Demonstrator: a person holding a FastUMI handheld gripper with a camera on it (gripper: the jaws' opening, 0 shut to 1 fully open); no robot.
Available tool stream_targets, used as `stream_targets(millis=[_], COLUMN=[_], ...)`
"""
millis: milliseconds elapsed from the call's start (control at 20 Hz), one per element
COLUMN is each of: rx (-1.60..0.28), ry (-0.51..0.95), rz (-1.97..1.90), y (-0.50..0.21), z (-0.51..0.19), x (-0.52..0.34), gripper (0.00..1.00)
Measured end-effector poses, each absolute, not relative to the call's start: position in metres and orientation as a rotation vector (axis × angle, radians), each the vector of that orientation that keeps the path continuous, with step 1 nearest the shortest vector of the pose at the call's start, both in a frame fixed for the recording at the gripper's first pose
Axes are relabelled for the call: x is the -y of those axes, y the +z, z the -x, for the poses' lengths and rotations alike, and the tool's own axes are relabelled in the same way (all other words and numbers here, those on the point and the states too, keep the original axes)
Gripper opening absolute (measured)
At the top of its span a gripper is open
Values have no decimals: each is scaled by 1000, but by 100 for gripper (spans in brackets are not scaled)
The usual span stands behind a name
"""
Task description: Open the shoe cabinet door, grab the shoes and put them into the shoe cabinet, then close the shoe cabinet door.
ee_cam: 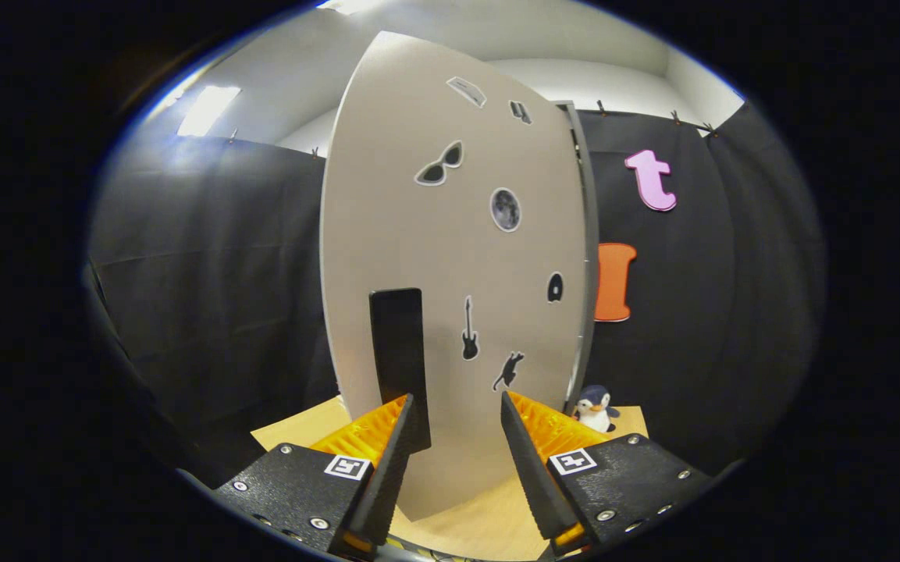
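Observation:
The shoe cabinet (pixel 450 257) stands upright just ahead of my fingers, its pale door shut and covered with several small stickers. A black vertical handle (pixel 398 351) runs down the door's left side, its lower end right beside my left fingertip. My gripper (pixel 456 410) is open, the two fingers spread a handle's width and more apart, with bare door panel between them. Neither finger touches the handle as far as I can tell.
The cabinet stands on a light wooden tabletop (pixel 465 523). A small penguin plush toy (pixel 595 408) sits at the cabinet's right foot, beyond my right finger. Black cloth walls hang behind and to both sides.

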State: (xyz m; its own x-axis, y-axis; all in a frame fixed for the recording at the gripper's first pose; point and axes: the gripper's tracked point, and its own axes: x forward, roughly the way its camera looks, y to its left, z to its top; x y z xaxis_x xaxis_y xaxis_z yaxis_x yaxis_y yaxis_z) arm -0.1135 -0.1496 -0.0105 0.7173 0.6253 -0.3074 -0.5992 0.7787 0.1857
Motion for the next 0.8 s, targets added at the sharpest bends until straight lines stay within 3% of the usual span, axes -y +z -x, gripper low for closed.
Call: stream_targets(millis=[250,500,800], rx=[-355,-335,-347], ry=[821,830,733], rz=[-62,-30,-46], y=[-9,-12,-26], z=[108,89,43], x=[81,47,30], gripper=[76,80,80])
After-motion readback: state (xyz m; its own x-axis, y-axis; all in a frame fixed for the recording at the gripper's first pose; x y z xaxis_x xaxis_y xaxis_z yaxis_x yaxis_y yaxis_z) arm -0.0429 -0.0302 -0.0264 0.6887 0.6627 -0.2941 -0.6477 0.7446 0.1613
